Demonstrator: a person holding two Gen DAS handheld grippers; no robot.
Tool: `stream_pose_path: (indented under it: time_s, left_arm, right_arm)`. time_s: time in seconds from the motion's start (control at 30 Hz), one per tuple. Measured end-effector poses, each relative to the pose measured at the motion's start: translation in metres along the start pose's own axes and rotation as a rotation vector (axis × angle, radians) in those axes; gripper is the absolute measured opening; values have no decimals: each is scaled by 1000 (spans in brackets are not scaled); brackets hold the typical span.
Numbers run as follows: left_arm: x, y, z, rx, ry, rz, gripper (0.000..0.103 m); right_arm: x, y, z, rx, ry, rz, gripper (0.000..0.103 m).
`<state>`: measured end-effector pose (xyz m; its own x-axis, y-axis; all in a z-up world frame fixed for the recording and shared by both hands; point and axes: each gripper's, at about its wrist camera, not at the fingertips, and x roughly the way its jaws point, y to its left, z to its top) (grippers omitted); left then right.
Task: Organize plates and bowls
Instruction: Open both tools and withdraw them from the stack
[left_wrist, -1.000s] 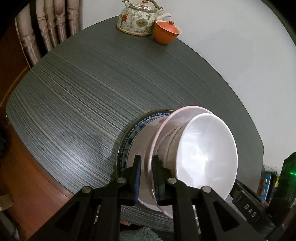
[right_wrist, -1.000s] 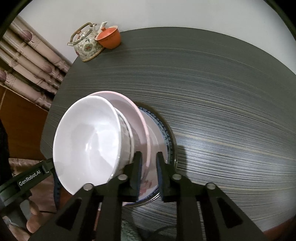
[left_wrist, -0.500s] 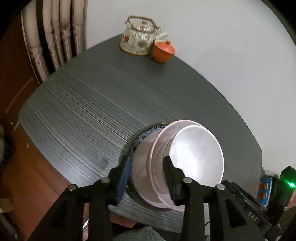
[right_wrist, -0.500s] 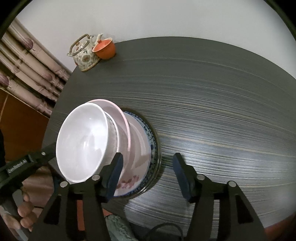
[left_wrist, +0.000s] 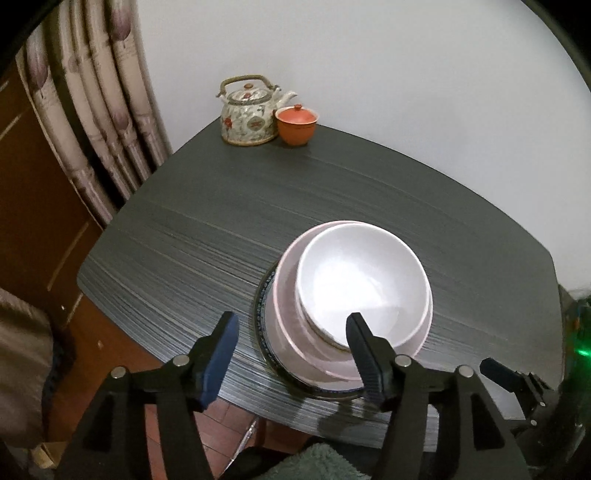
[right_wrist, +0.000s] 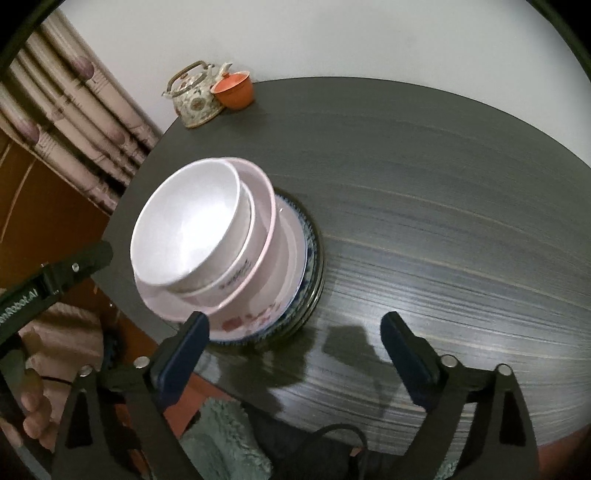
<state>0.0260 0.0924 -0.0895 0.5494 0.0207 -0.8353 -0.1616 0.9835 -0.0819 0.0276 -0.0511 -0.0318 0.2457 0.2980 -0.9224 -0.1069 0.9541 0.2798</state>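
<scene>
A stack stands near the front edge of the dark table (left_wrist: 229, 206): a white bowl (left_wrist: 362, 280) inside a pink bowl (left_wrist: 291, 332), on a white flowered plate (right_wrist: 258, 317) and a blue-rimmed plate (left_wrist: 260, 317). My left gripper (left_wrist: 291, 339) hovers above the stack's near left side, its jaws opening, touching nothing. The right gripper (right_wrist: 295, 332) hangs over the table just right of the stack (right_wrist: 207, 240), jaws opening wide, nothing between them. The left gripper (right_wrist: 55, 277) shows at the right wrist view's left edge.
A flowered teapot (left_wrist: 251, 110) and an orange lidded cup (left_wrist: 295, 123) stand at the table's far corner by the white wall. A curtain (left_wrist: 92, 110) hangs at the left. A green fuzzy cloth (right_wrist: 221, 443) and a person's hand (right_wrist: 33, 417) lie below the front edge.
Both grippers were shut on the rims of the stacked plates; both have let go, opened and drawn back and upward. The stack stays on the table.
</scene>
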Motion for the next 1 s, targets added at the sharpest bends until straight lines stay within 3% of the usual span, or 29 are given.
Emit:
stream_pose_path:
  time_s: [0.2,1.0]
  left_arm:
    - [-4,-14,-9,31,-3,-5,62]
    - [-7,-25,-14,51,-16,9,62]
  right_arm:
    - [-6,8,-7,-32,-20,-4,102]
    - [-5,30,-18,-116,-7,-24,103]
